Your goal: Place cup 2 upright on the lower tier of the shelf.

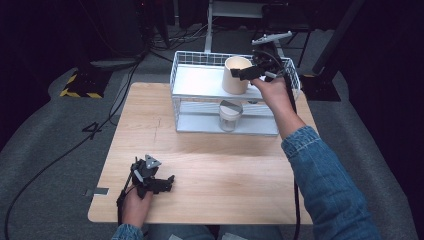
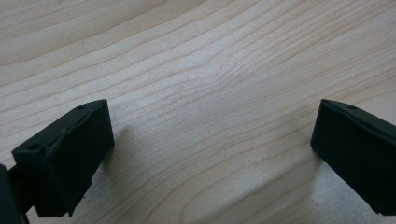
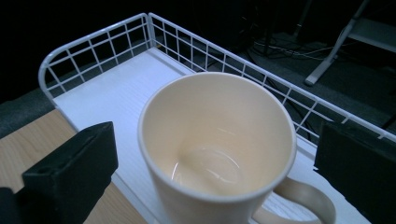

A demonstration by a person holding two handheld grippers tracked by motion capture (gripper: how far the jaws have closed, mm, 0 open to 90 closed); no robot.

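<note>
- A cream ceramic mug (image 1: 236, 74) is seen standing upright on the top shelf of a white two-tier wire rack (image 1: 190, 59), towards that shelf's right end; its inside is empty in the right gripper view (image 3: 217, 140).
- The right gripper (image 1: 245, 73) is held at the mug's rim, and in its own view the two black jaws are spread wide, one on each side of the mug with a gap on both sides, so nothing is grasped.
- The mug's handle (image 3: 299, 198) is turned towards the right jaw in that view.
- A clear glass jar with a grey lid (image 1: 230, 114) is seen on the rack's lower shelf, below the mug and untouched.
- The left gripper (image 1: 159, 183) is rested low over the light wooden table (image 1: 225, 170) near its front left corner, well apart from the rack; its jaws are spread, with bare wood grain between them (image 2: 210, 121).
- It is judged that the mug is either about to be gripped or has just been set on the shelf; which of the two cannot be told.
- If a pick-up is intended, closing, lifting and carrying are all left to be done; if a placement, only the withdrawal of the gripper is left.
</note>
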